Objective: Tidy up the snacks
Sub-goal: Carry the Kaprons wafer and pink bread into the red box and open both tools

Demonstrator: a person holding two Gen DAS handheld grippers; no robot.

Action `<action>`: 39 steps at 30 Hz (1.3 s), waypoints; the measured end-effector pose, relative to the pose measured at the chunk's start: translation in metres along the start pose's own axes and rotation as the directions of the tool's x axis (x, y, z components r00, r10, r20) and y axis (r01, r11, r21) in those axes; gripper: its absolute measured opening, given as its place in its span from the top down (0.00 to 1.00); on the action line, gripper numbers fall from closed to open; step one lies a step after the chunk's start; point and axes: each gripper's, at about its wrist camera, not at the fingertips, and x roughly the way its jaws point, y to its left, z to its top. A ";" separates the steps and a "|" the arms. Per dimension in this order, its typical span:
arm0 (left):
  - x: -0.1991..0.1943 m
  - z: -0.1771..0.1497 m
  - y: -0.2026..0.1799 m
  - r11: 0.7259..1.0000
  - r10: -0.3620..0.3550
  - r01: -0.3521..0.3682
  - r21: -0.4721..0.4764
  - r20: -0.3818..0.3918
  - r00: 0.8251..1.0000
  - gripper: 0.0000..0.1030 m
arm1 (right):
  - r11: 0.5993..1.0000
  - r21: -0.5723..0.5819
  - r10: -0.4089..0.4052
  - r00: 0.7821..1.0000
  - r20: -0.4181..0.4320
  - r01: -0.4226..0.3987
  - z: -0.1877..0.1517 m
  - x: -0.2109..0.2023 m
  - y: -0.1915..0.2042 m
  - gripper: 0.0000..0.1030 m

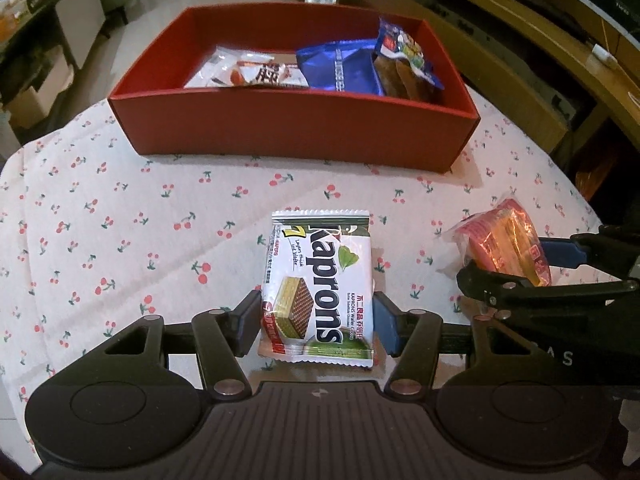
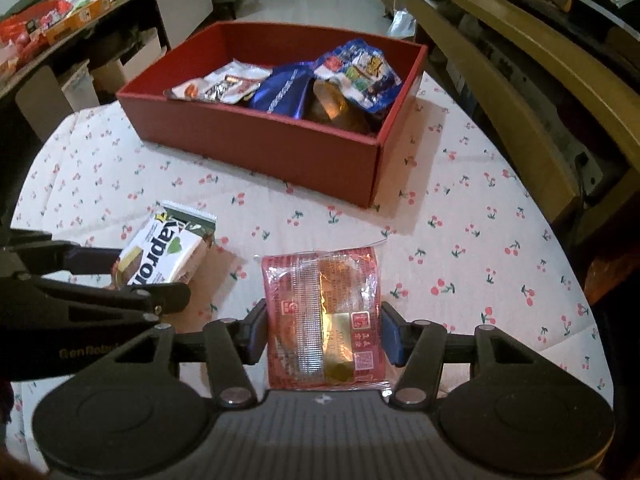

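In the left wrist view, the left gripper (image 1: pixel 316 320) is squeezing a white Kaprons wafer pack (image 1: pixel 318 288) between its two fingers, near the front edge of the tabletop (image 1: pixel 120 216), which is wearing a cloth with little cherries. The red box (image 1: pixel 296 136) is sitting at the far edge of the tabletop, and a white snack bag (image 1: pixel 248 72), a blue bag (image 1: pixel 340 66) and a colorful bag (image 1: pixel 404 60) are lying inside it. Off to the right, the right gripper (image 1: pixel 516 268) is holding a pink snack pack (image 1: pixel 506 246). In the right wrist view, the right gripper (image 2: pixel 323 336) is pinching the pink snack pack (image 2: pixel 324 316) from both sides, close to the front edge of the tabletop (image 2: pixel 480 240). To the left, the left gripper (image 2: pixel 120 276) is gripping the Kaprons wafer pack (image 2: pixel 160 256). The red box (image 2: pixel 260 144) is resting toward the far edge, with the bags still piled inside.
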 end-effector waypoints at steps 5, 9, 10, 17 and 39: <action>-0.004 0.005 0.002 1.000 -0.009 0.009 -0.013 0.015 1.000 0.37 | 1.000 0.016 0.009 1.000 0.026 -0.009 0.009 -0.004 -0.002 0.40; -0.008 0.009 0.004 1.000 -0.015 0.016 -0.018 0.031 0.999 0.37 | 0.999 0.028 0.019 0.999 0.042 -0.020 0.013 -0.006 -0.004 0.40; -0.009 0.010 0.004 1.000 -0.016 0.017 -0.020 0.034 0.999 0.37 | 0.999 0.031 0.020 0.999 0.046 -0.021 0.014 -0.007 -0.004 0.40; -0.011 0.006 0.003 0.999 -0.018 0.020 -0.032 0.062 0.998 0.37 | 0.998 0.055 0.011 0.998 0.069 -0.015 0.024 -0.008 -0.007 0.41; -0.017 0.043 0.014 0.997 0.028 -0.017 -0.069 0.168 0.985 0.38 | 0.991 0.127 0.010 0.984 0.176 -0.032 0.073 -0.011 -0.012 0.41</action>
